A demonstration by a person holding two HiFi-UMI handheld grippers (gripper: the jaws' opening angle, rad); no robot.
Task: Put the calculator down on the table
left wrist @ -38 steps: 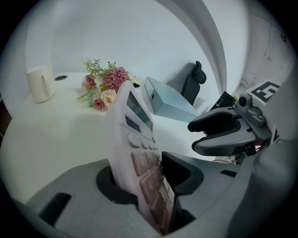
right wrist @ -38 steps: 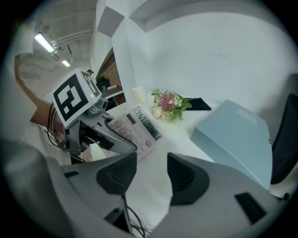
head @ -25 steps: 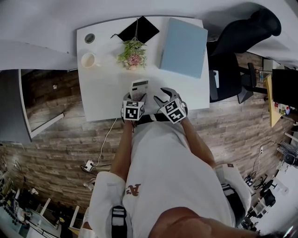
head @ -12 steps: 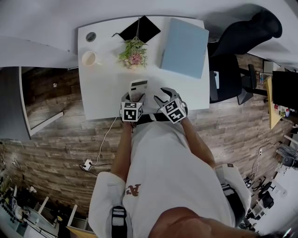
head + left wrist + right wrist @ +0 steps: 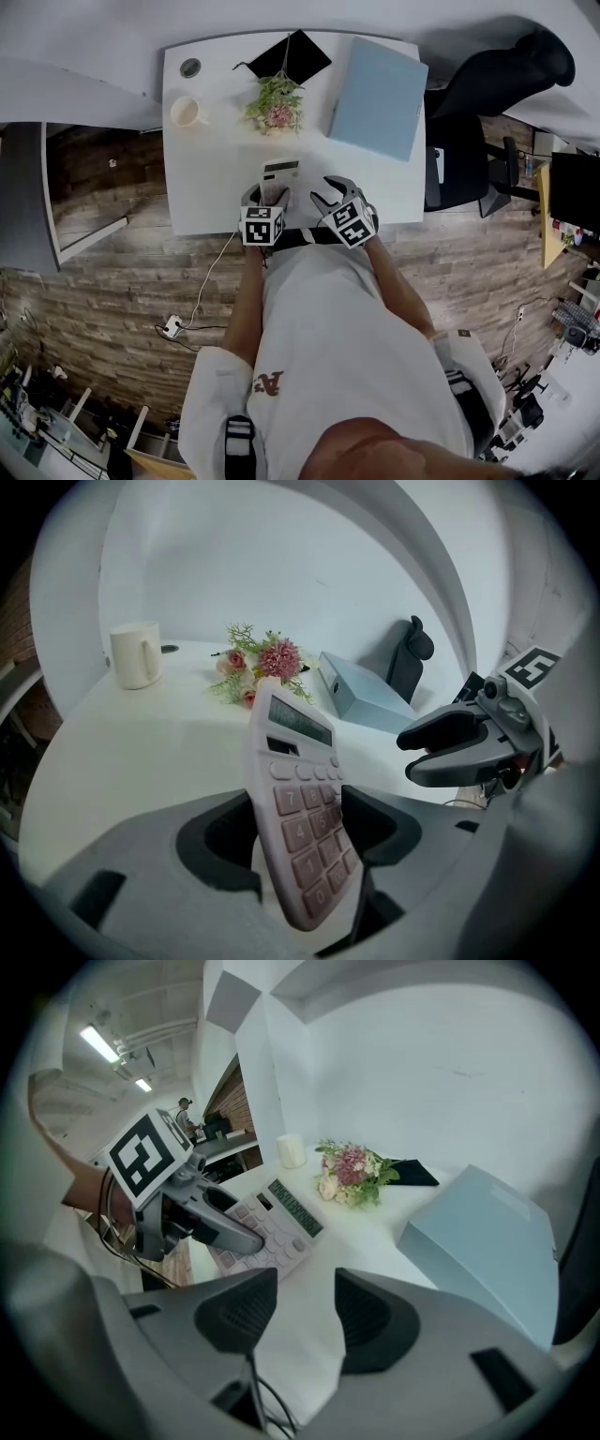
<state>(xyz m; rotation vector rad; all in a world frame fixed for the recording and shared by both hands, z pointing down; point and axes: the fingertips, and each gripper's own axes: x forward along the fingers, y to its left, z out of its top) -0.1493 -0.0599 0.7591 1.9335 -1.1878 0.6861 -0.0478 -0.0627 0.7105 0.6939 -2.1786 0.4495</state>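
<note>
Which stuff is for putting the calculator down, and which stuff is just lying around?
For the job: calculator; left gripper, jaws just been opening, calculator tilted between them; white table.
Just lying about: mug; bunch of flowers; light blue box; flat black item; office chair.

digits 7 and 4 on calculator (image 5: 300, 827) keys, red letter A on shirt (image 5: 267, 382)
</note>
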